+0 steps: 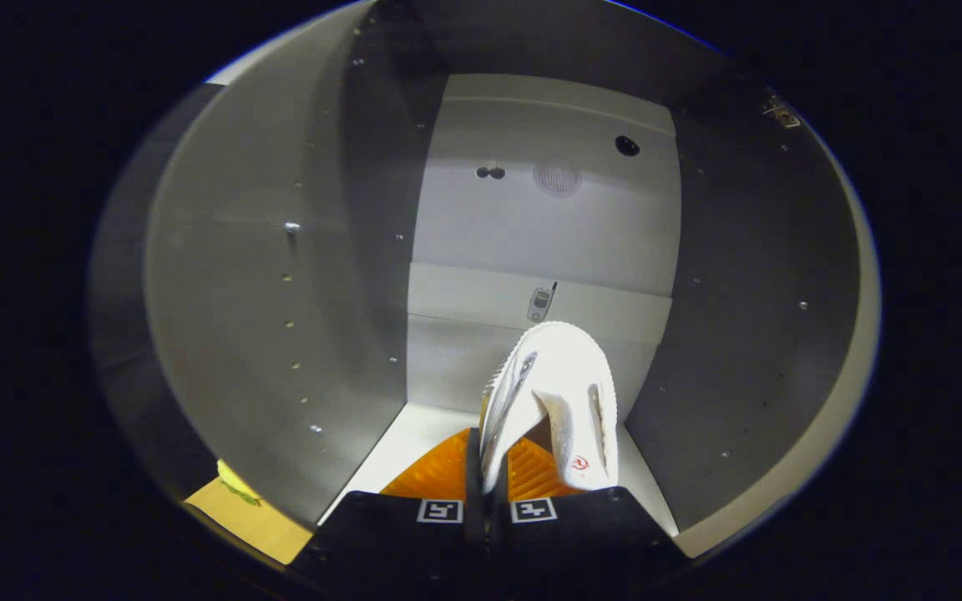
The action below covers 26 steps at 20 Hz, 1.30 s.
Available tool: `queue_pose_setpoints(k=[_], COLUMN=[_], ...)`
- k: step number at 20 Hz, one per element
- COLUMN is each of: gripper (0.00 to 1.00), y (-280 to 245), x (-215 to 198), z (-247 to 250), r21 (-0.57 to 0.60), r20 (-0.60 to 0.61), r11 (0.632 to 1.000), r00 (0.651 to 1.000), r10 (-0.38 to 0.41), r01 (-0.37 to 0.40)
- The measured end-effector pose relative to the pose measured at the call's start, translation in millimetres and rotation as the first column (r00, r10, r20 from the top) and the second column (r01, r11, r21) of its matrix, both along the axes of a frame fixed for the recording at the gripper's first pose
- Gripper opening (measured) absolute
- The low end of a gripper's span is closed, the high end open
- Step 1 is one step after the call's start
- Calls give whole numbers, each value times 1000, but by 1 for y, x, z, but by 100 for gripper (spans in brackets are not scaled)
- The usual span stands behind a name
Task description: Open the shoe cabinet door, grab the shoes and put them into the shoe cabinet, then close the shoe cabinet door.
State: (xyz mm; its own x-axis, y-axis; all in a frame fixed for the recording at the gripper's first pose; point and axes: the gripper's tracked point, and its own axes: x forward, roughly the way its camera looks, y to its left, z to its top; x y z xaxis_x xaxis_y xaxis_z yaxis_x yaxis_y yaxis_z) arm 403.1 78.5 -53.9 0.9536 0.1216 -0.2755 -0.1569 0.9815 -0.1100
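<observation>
White shoe (560, 392) (small red logo), pinched between orange fingers (439, 472), inside cabinet (281, 275)

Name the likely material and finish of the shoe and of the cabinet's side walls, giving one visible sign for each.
Shoe, gripped between the tool fingers: probably white knit fabric or mesh, matte, judging by its fine ribbed texture and soft folded collar.

Cabinet side walls: likely laminated board, smooth grey with a slight sheen, judging by the rows of small shelf-pin holes and metal fittings.
</observation>
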Motion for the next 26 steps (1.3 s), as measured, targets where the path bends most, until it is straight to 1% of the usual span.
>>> queue_pose_setpoints(k=[3, 6, 9, 12, 15, 18, 19, 20, 21, 22, 24, 25, 26], gripper=[6, 6, 6, 7, 7, 11, 15, 25, 30, 40, 68, 67, 64], y=[-4, -11, -11, -11, -7, -8, -13, -10, 1, 3, 7, 13, 16], x=[27, 41, 52, 59, 64, 66, 66, 63, 63, 58, 48, 36, 24], z=[-20, -40, -53, -61, -69, -84, -88, -87, -85, -72, -53, -46, -41], r21=[0, -30, -16, 15, 37, 40, 27, 25, 38, 16, -15, -6, 1], r20=[-32, -58, -83, -107, -129, -175, -190, -194, -178, -142, -92, -93, -94], r11=[1000, 999, 999, 998, 996, 993, 990, 991, 994, 995, 997, 998, 999], r00=[999, 998, 996, 992, 989, 979, 973, 973, 979, 985, 992, 994, 994], r10=[-12, -29, -36, -63, -71, -105, -134, -121, -95, -94, -83, -61, -52], r01=[12, 28, 34, 65, 76, 113, 142, 128, 104, 97, 81, 60, 53])
